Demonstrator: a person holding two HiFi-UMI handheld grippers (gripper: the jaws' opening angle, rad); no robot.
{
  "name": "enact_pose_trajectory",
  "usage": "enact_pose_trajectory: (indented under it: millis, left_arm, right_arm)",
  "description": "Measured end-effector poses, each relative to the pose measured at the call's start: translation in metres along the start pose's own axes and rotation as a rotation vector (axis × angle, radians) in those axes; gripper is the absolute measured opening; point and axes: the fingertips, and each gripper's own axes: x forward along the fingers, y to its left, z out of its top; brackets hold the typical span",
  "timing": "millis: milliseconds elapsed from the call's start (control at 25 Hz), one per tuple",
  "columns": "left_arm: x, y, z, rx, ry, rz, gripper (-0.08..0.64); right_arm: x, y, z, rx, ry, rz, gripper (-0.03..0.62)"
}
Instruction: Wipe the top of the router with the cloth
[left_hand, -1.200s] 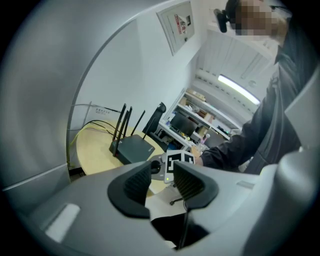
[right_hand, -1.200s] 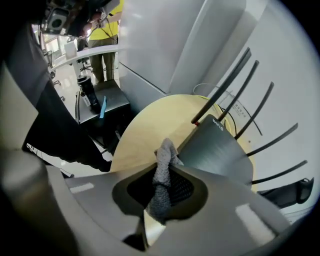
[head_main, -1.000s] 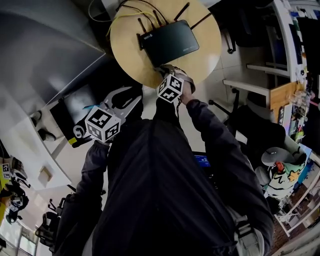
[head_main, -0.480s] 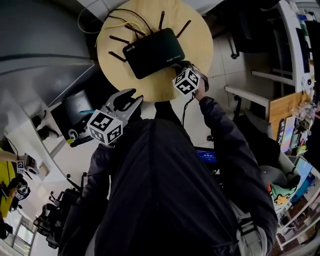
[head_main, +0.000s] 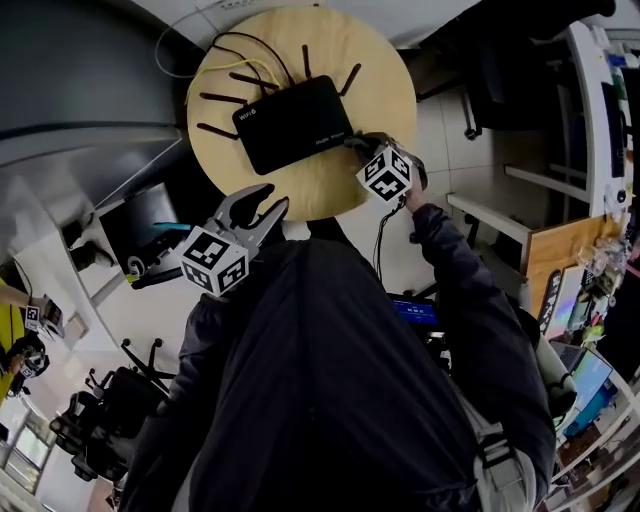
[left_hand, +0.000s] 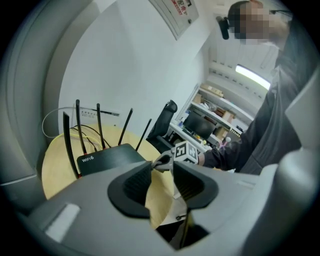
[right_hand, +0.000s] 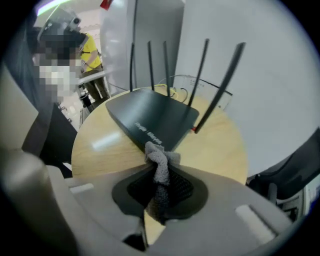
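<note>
In the head view the person's dark jacket fills the lower half and covers both hands. The marker cube hides most of the right gripper, so the cloth cannot be made out there. The right gripper view shows its jaws pressed together on the cloth, a grey, nubby, crumpled strip. The strip stands up between the ribbed black pads and sticks out past their tips. The upper end of the cloth meets the near edge of the router. Whether it lies on the top face or only against the rim cannot be told. The router is a flat, matte black, rectangular box with white lettering on its top. It lies on the round table, which has a smooth, pale wood-grain top, with the right gripper at its right-hand corner. Thin black antennas stand upright along its far edge, and yellow and black cables trail from that side, their ends out of sight. The left gripper is held off the table's near rim, well apart from the router. The left gripper view shows its jaws slightly spread with a narrow gap and nothing between them, only table wood visible through the gap. The grey gripper body cuts off the lower part of each gripper view.
</note>
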Motion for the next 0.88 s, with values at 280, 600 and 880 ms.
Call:
enact_pose_trajectory:
  millis: [280, 600, 880]
  left_arm:
    - [0.001, -0.007, 0.001, -0.017, -0.027, 0.069, 0.141]
    - [-0.028, -0.005, -0.002, -0.041, -0.07, 0.182, 0.141]
    - [-0.029, -0.009, -0.007, -0.034, -0.064, 0.165, 0.141]
  right_arm:
    - [0.025, -0.066, 0.026, 0.024, -0.016, 0.044, 0.031]
    - [0.059, -0.071, 0.043, -0.069, 0.034, 0.179, 0.031]
    - [0.04, -0.032, 0.012, -0.234, 0.064, 0.244, 0.031]
